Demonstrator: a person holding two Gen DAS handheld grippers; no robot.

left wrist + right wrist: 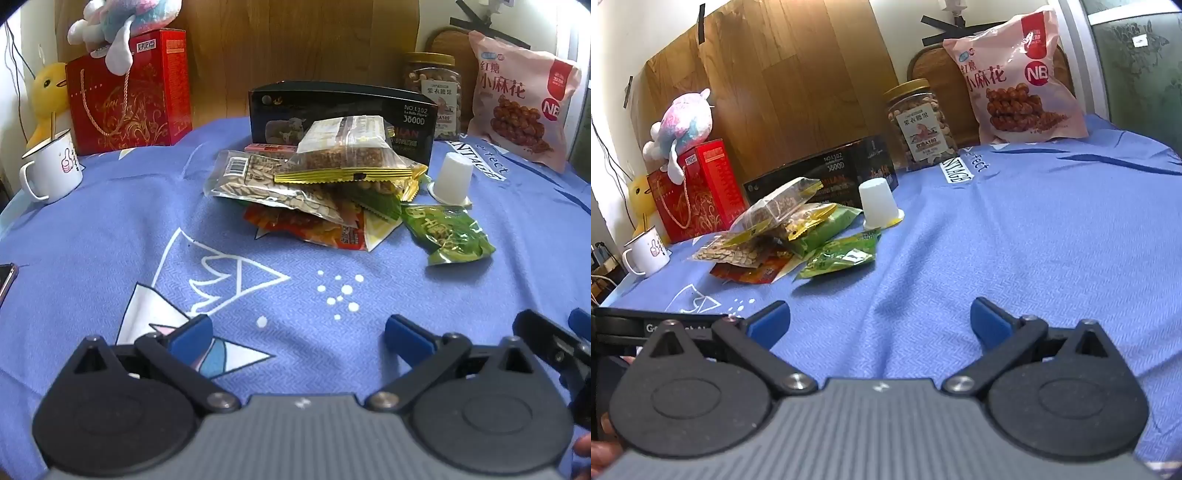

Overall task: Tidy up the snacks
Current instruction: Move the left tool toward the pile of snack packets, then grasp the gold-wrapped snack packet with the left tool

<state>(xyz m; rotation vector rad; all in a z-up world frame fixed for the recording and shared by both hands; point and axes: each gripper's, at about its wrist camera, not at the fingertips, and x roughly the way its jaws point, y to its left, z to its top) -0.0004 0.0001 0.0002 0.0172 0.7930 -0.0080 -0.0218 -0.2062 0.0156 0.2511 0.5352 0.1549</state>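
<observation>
Snack packets piled on blue cloth; left claw, right claw spread, empty

White mug, red gift bag, plush toys, possibly phone.

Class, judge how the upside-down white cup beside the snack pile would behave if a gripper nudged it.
The white cup looks thin and light, so it would probably slide on the blue cloth. Resting mouth-down on its wider rim, it seems unlikely to tip.
</observation>
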